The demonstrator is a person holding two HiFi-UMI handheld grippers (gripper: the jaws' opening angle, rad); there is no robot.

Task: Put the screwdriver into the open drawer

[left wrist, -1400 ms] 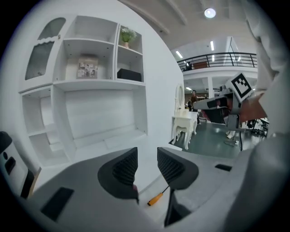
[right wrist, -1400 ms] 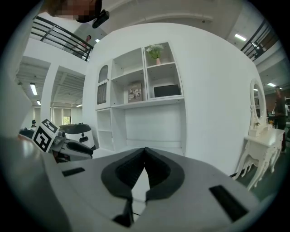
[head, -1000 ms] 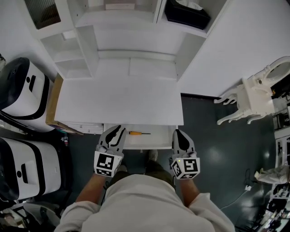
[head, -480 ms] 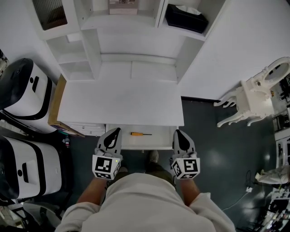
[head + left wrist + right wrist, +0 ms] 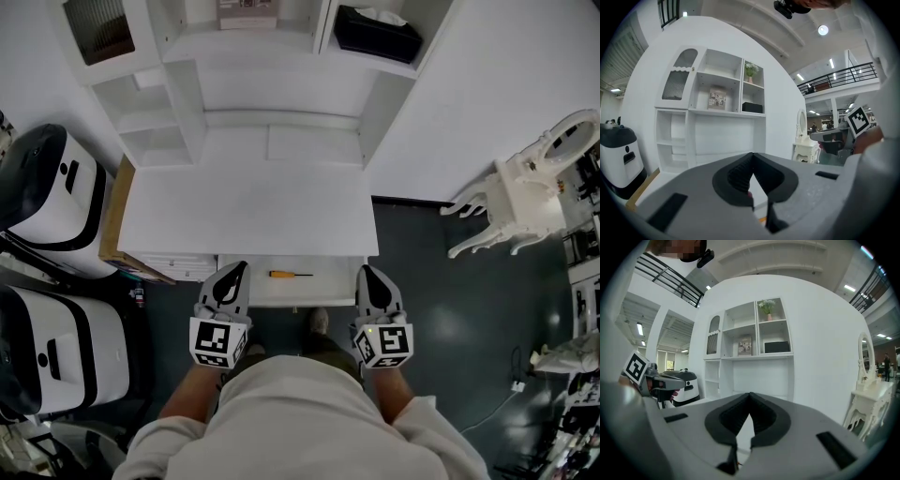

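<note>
An orange-handled screwdriver [image 5: 289, 275] lies inside the open white drawer [image 5: 330, 287] that is pulled out from under the desk top [image 5: 248, 211]. My left gripper [image 5: 240, 268] hovers at the drawer's left front corner, shut with nothing between its jaws. To the left of the screwdriver's handle, its tip stays apart from the tool. My right gripper [image 5: 363, 270] is at the drawer's right front corner, also shut and empty. In the left gripper view the left gripper [image 5: 751, 154] points level at the shelf unit, jaws meeting. In the right gripper view the right gripper [image 5: 750, 394] looks the same.
A white shelf unit [image 5: 272, 84] stands behind the desk, with a black box [image 5: 379, 34] in its upper right bay. Two black-and-white machines [image 5: 47, 202] and a cardboard panel [image 5: 111, 211] stand at the left. A white ornate chair [image 5: 525, 202] stands on the dark floor at the right.
My left gripper's jaws have closed from open to shut, and it has shifted slightly. The screwdriver stays in the drawer. The right gripper has not moved.
</note>
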